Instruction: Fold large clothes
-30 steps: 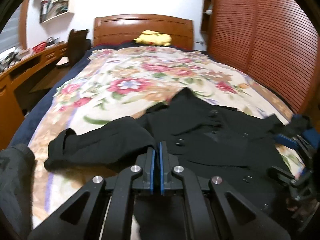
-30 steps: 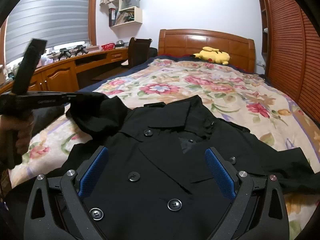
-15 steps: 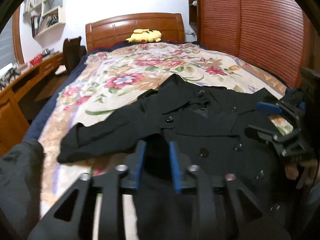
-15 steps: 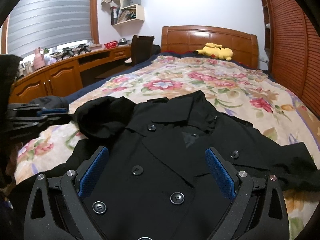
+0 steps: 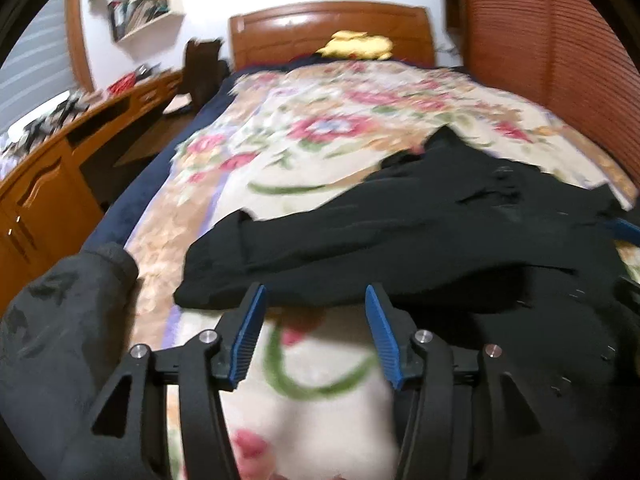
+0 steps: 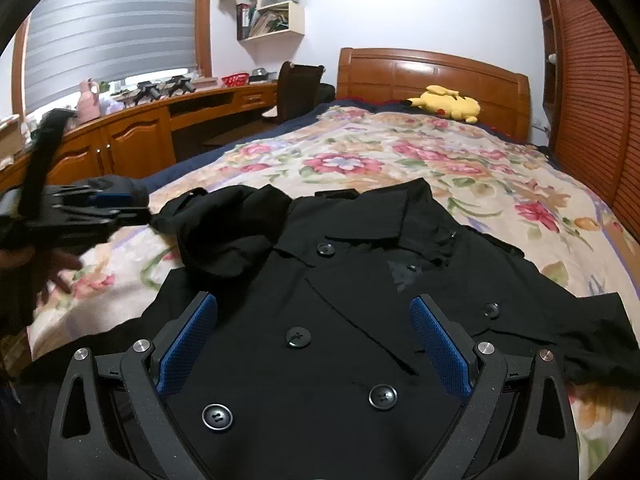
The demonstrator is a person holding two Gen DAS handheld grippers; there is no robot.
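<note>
both grippers had their blue fingers spread wide with nothing between them. left gripper (image 5: pixel 314 336) hung over the flowered bedspread (image 5: pixel 320 152), just short of the coat's sleeve (image 5: pixel 280 256). right gripper (image 6: pixel 314 346) hovered above the buttoned front of the black coat (image 6: pixel 340 320), which lay spread flat on the bed, collar toward the headboard (image 6: pixel 432 72).

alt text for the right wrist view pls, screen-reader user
A black double-breasted coat lies buttoned-side up on a floral bedspread, seen between the open right gripper. At the left edge, the left gripper hangs beside the coat's bunched sleeve; a yellow plush sits by the headboard.
</note>
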